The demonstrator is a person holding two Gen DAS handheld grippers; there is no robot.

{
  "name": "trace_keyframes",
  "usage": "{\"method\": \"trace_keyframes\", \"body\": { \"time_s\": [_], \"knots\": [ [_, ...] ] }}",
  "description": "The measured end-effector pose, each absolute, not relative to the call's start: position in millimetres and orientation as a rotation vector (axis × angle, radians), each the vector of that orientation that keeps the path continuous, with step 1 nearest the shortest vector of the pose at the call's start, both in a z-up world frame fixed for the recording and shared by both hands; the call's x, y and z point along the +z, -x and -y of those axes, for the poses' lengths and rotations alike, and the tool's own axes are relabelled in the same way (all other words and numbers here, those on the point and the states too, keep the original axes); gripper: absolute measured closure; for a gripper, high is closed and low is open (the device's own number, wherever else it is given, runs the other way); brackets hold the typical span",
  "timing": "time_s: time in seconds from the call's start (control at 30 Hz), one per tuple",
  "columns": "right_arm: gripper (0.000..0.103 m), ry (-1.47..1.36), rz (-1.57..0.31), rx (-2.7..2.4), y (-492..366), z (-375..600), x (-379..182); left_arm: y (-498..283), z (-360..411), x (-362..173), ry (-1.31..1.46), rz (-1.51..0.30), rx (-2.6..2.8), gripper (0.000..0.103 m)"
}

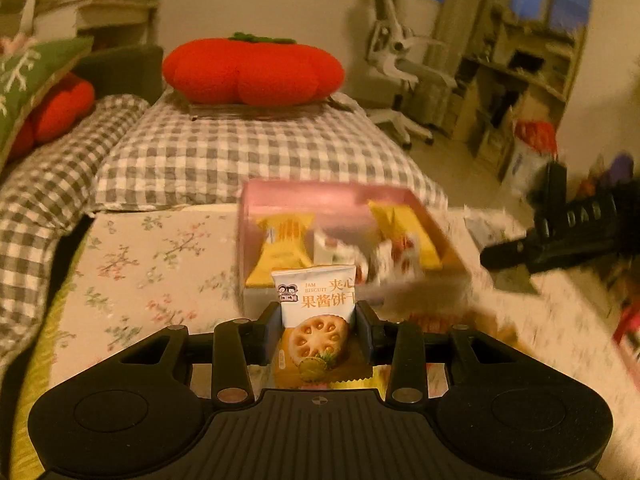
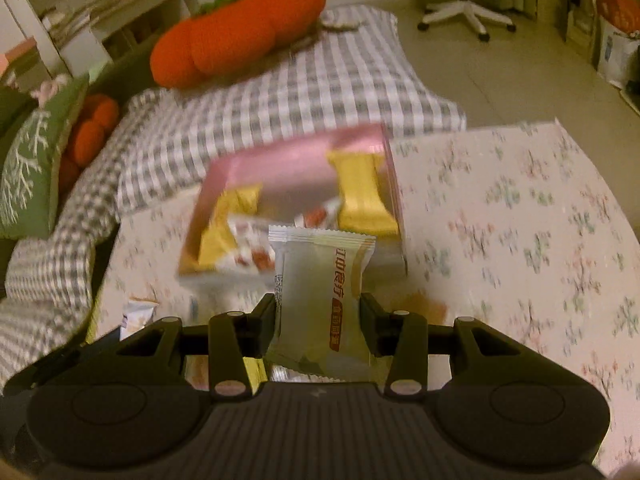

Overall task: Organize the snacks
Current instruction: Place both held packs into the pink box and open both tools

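Between the left claw (image 1: 318, 316) pads: jam biscuit packet (image 1: 316, 300), clamped upright. Right claw (image 2: 318, 320) grips pale snack packet (image 2: 320, 292). Pink box (image 2: 304, 196) just beyond.

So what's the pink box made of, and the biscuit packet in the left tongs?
The pink box looks like cardboard with a satiny sheen: straight, stiff walls that catch the light. It is blurred, so thin plastic is possible. The biscuit packet looks like printed plastic film: glossy, with a zigzag crimped end.
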State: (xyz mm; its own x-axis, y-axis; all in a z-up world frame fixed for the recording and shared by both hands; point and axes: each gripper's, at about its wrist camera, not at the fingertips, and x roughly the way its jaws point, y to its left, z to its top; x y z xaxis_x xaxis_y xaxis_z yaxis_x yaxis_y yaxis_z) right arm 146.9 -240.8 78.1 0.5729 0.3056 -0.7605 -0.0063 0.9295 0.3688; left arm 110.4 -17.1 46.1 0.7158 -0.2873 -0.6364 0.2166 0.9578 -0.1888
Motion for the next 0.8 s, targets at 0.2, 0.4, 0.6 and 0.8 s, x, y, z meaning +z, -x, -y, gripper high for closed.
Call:
{"method": "trace_keyframes", "body": {
  "time_s": [0.2,0.4,0.6,0.8],
  "knots": [
    [0.063,-0.429,-0.911,0.176,-177,255,70,-160,29,46,0.18,-0.719,-0.295,0.067],
    [0.063,-0.519,-0.929,0.215,-204,277,43,-209,57,32,0.245,-0.722,-0.308,0.067],
    [0.062,-0.531,-0.916,0.257,-212,276,17,-246,78,16,0.252,-0.709,-0.288,0.067],
    [0.06,-0.45,-0.871,0.253,-209,267,5,-263,85,-3,0.224,-0.738,-0.286,0.066]
  ]
}}
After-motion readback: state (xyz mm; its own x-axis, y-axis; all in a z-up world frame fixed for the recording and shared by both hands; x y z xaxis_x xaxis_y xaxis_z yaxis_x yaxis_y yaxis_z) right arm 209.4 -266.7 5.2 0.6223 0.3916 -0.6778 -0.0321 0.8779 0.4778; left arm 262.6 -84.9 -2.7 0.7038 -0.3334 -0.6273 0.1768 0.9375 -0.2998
